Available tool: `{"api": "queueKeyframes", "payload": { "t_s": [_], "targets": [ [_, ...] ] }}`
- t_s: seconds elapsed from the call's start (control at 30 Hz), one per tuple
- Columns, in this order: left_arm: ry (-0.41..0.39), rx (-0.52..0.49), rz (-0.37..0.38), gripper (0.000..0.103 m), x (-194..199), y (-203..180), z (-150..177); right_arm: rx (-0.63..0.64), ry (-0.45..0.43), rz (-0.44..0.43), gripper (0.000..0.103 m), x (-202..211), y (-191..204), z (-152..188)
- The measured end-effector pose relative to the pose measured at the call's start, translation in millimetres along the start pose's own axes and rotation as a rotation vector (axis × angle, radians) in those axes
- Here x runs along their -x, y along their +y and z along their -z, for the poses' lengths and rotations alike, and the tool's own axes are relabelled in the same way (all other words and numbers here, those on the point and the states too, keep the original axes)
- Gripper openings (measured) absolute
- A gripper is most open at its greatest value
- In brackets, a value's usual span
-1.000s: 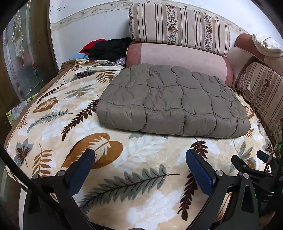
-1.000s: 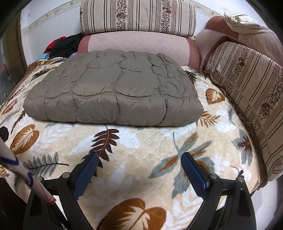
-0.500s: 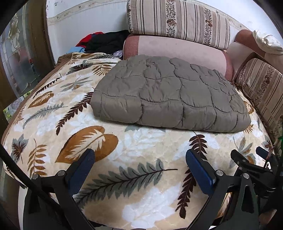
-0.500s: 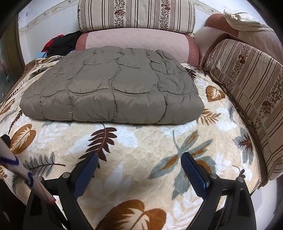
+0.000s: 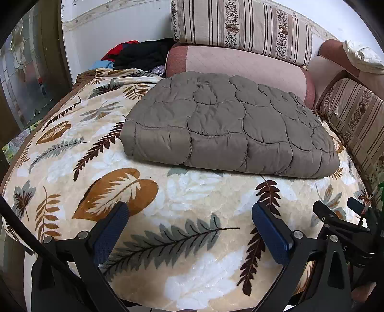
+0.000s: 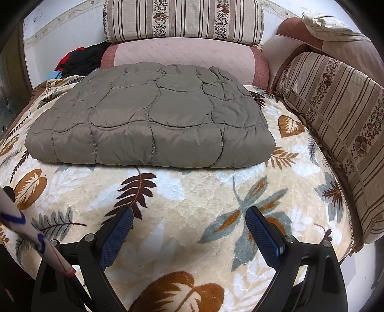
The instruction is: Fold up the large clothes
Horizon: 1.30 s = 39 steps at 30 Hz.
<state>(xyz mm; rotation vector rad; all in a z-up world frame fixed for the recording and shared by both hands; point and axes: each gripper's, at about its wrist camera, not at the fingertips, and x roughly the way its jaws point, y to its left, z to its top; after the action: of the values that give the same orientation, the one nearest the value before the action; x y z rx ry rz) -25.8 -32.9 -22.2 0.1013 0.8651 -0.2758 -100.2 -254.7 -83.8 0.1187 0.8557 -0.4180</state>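
Item: grey-brown quilted padded garment, folded into a thick rectangular bundle [image 5: 228, 129] [image 6: 148, 124]. Location: centre of both frames, lying flat on the cream plush blanket with brown and grey leaf print [image 5: 192, 199] [image 6: 187, 196], its far edge near the pink quilted bolster cushion [image 5: 244, 64] [image 6: 184, 60].

Long axis: runs left to right across each frame, the rounded folded edge facing the cameras.

Left gripper [image 5: 189, 230]: lower centre of the left wrist view, blue-padded jaws spread wide, holding nothing; bundle lies ahead, shifted slightly toward frame right.

Right gripper [image 6: 189, 230]: lower centre of the right wrist view, jaws likewise spread and empty; bundle lies ahead, shifted slightly toward frame left.

Relation: bundle sits between the two grippers' lines of sight, apart from both; neither is clearly nearer.

Judgement: the fold looks largely complete.

Also present: striped floral cushion [image 5: 242, 28] [image 6: 184, 21] at upper centre; dark and red clothes pile [image 5: 141, 55] [image 6: 81, 60] at upper left.
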Motion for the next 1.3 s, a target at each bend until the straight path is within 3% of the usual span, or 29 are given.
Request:
{"api": "queueKeyframes", "payload": {
  "t_s": [1.3],
  "targets": [
    [0.035, 0.006, 0.031, 0.102, -9, 3, 2, 0.009, 0.001, -0.007, 0.097, -2, 0, 1]
  ]
}}
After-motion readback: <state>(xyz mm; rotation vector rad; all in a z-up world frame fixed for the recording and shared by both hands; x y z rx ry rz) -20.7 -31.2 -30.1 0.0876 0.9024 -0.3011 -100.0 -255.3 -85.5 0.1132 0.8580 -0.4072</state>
